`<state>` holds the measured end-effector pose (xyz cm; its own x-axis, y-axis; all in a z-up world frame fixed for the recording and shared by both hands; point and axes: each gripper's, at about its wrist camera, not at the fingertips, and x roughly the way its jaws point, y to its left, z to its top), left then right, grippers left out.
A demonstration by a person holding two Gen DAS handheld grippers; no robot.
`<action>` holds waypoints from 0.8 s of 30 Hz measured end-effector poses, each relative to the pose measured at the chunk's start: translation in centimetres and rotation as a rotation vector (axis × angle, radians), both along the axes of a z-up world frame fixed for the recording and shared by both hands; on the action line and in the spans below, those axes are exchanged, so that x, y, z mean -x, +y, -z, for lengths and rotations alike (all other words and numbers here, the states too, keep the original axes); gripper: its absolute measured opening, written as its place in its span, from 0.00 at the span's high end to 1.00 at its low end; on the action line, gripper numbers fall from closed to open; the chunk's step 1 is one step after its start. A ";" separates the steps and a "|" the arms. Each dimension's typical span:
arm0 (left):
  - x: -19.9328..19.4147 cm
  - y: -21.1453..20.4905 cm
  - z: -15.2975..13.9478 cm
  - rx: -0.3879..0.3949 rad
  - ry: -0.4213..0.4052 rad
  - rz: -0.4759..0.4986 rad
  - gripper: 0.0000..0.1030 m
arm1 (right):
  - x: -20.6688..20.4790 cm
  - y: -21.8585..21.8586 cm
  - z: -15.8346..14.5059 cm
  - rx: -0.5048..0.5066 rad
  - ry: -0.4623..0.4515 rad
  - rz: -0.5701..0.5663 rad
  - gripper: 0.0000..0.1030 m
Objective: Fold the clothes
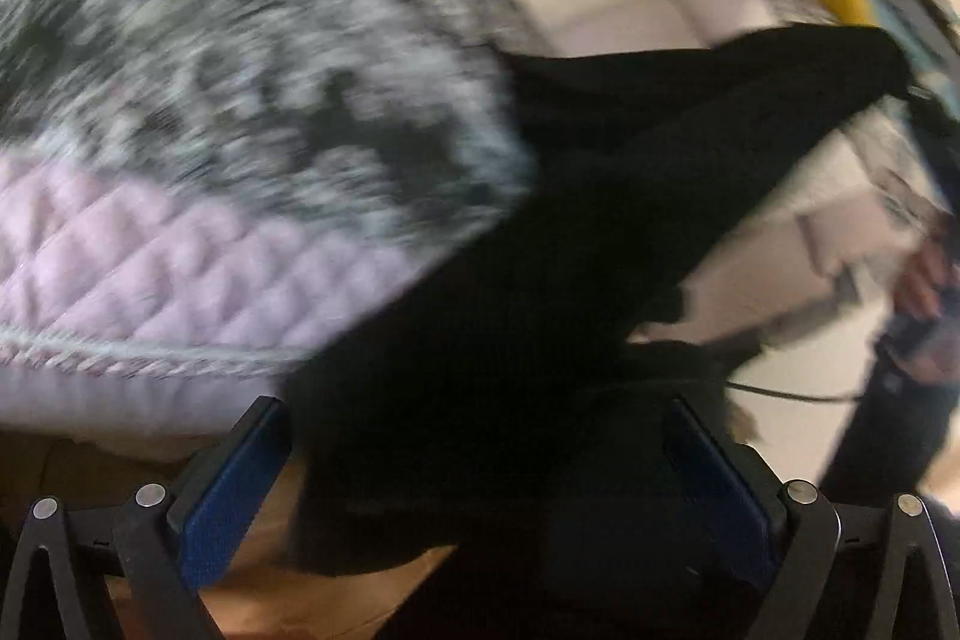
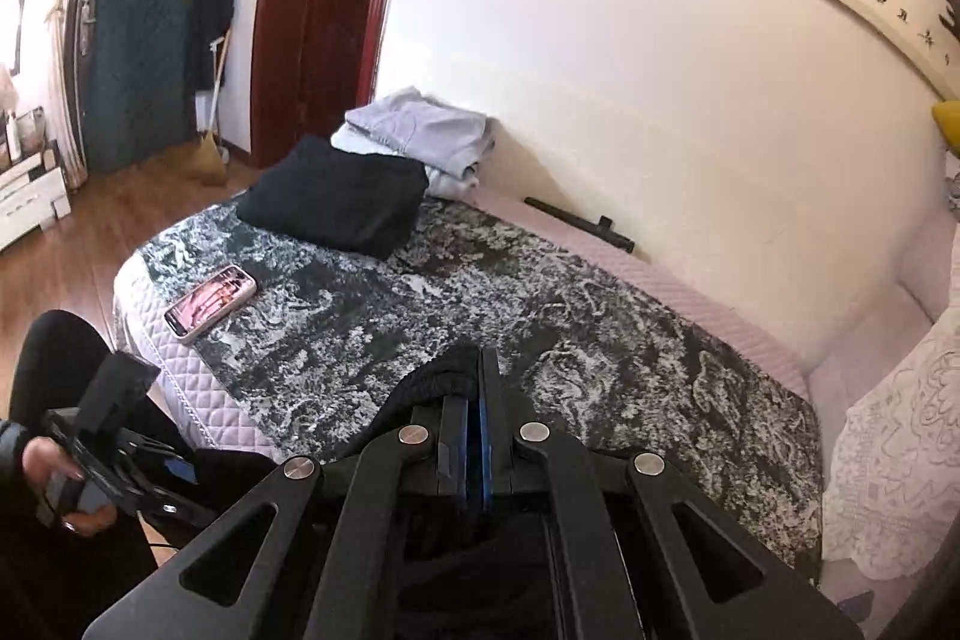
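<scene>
A black knit garment [image 1: 540, 232] hangs blurred in the left wrist view, stretched from the lower middle up to the right. My left gripper [image 1: 477, 412] is open, its blue pads [image 1: 234, 484] wide apart with the cloth draped between them and not pinched. In the right wrist view my right gripper [image 2: 480, 358] is shut on an edge of the black garment [image 2: 438, 379], raised above the bed. A hand [image 2: 54, 466] holds the left gripper's body at the lower left there.
The bed [image 2: 540, 304] has a dark mottled cover over a pink quilt [image 1: 150, 268]. A phone [image 2: 210, 301] lies near its corner. A folded black garment [image 2: 336, 196] and folded grey clothes [image 2: 420, 130] sit at the far end. A lace pillow [image 2: 900, 430] lies right.
</scene>
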<state>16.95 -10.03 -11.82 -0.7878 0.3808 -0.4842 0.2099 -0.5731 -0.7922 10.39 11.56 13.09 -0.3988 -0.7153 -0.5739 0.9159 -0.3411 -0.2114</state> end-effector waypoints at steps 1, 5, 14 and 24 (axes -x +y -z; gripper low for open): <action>-0.1 0.5 -0.8 0.038 0.006 0.004 0.02 | -0.1 0.4 -0.3 0.003 -0.002 0.001 0.99; 0.7 2.3 -1.8 0.184 -0.054 0.018 0.02 | -0.1 2.2 -1.5 0.036 -0.006 0.018 0.99; 1.8 5.6 -2.4 0.421 -0.035 0.194 0.10 | 1.1 4.6 -4.0 0.095 -0.005 0.048 0.99; 2.7 10.6 -4.0 0.896 0.007 0.454 0.14 | 0.7 6.6 -6.9 0.167 -0.001 0.033 0.99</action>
